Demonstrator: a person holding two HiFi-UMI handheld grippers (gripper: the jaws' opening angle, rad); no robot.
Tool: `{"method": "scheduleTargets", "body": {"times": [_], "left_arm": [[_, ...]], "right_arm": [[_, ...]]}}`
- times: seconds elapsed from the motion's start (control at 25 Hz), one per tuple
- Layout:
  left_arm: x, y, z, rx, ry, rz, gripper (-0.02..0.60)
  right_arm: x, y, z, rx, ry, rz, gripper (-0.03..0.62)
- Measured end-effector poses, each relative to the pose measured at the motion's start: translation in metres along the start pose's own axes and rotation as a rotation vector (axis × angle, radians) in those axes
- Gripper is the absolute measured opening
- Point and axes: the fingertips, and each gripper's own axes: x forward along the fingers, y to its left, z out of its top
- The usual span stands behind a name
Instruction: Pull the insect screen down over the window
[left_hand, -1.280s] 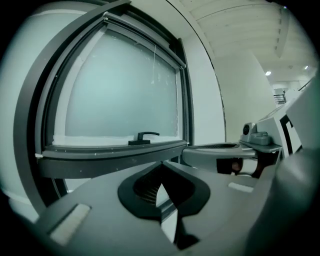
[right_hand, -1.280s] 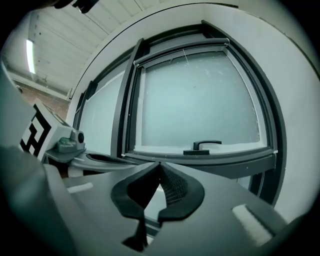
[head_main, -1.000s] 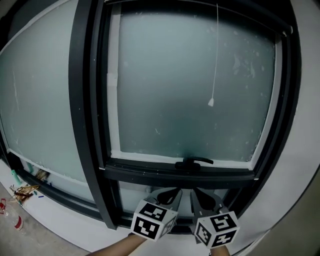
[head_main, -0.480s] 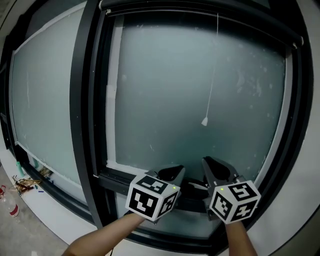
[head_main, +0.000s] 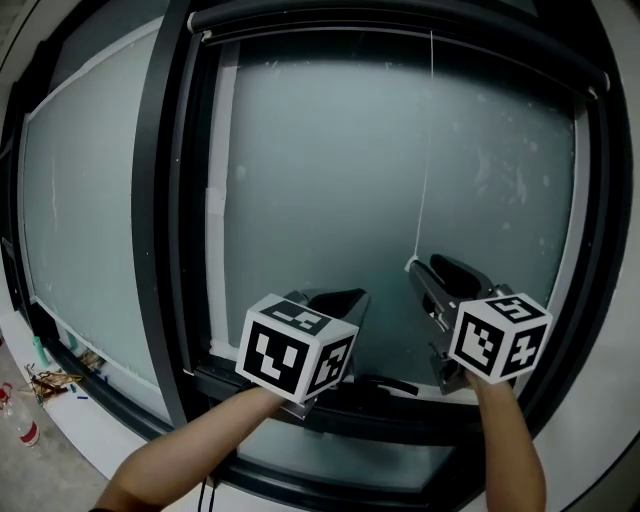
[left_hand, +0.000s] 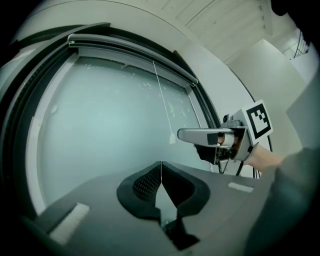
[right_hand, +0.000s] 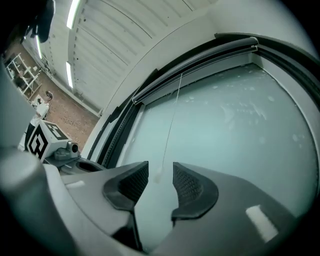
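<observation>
**Hidden or unclear items**
- The fabric of the insect screen cannot be made out in any view. Only its long dark cassette bar (head_main: 400, 22) shows, running across the top of the black-framed window (head_main: 168, 200). The head view cuts off the window's outer edges.
- The frosted grey-green glass pane (head_main: 320, 180) lets nothing behind it be seen.
- The black lever handle (head_main: 388, 382) on the lower rail is partly covered by the marker cube of the left tongs (head_main: 345, 300).
- The small litter (head_main: 40, 382) on the floor at lower left is too small to identify.

**Position of the task item**
- A thin white pull cord (head_main: 425, 150) hangs from the cassette bar down the face of the pane. It ends in a small white toggle (head_main: 411, 264), roughly halfway down the glass.

**Right tongs** (right_hand: 160, 169)
- The pads stand clearly apart, and the jaws have just been opening.
- In the right gripper view the toggle shows in the gap between the pads, and neither pad presses on it.
- In the head view and the left gripper view the toggle sits right at the jaw tips.
- Whether it is inside the gap or just ahead of it cannot be told.

**Left tongs**
- The pads are closed flat against each other, with nothing between them.
- These tongs are raised in front of the lower pane, to the left of the cord and apart from it.
- They are level with the right tongs.
</observation>
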Motion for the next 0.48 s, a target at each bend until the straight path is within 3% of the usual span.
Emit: {"method": "scheduleTargets", "body": {"times": [0.2,0.48], "left_arm": [[0.000,0.025,0.026,0.063,-0.035,-0.005,0.012],[-0.006,0.059,0.036,0.100,-0.046,-0.012,0.009]], "right_arm": [[0.036,0.001,0.011,-0.007,0.030,0.050,0.158],[0.072,-0.005,0.016,-0.033,0.064,0.021,0.075]]}}
